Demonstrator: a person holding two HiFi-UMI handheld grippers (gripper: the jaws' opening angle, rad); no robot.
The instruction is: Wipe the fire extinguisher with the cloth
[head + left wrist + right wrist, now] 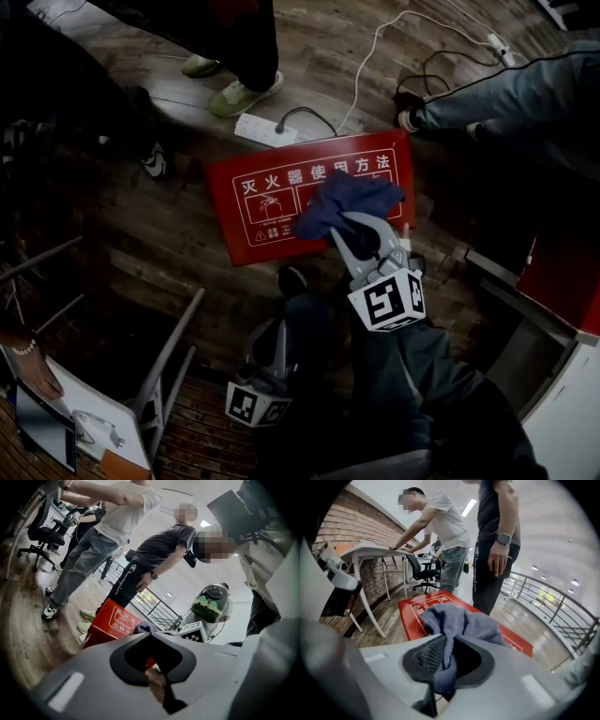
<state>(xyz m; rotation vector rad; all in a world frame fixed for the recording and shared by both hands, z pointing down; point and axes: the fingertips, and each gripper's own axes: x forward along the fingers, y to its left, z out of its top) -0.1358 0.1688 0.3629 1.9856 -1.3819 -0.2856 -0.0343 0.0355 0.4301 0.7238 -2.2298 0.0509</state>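
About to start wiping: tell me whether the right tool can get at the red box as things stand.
Probably yes: the right tool, shut on the blue cloth, hangs just over the red box, and nothing shows between them.

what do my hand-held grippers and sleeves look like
The left hand-held gripper and right hand-held gripper both have smooth pale grey curved jaws with black inner pads. Each carries a white cube with black square markers: right cube, left cube. The right arm's sleeve is dark blue-grey.

dim head view, fisheye-dark edges
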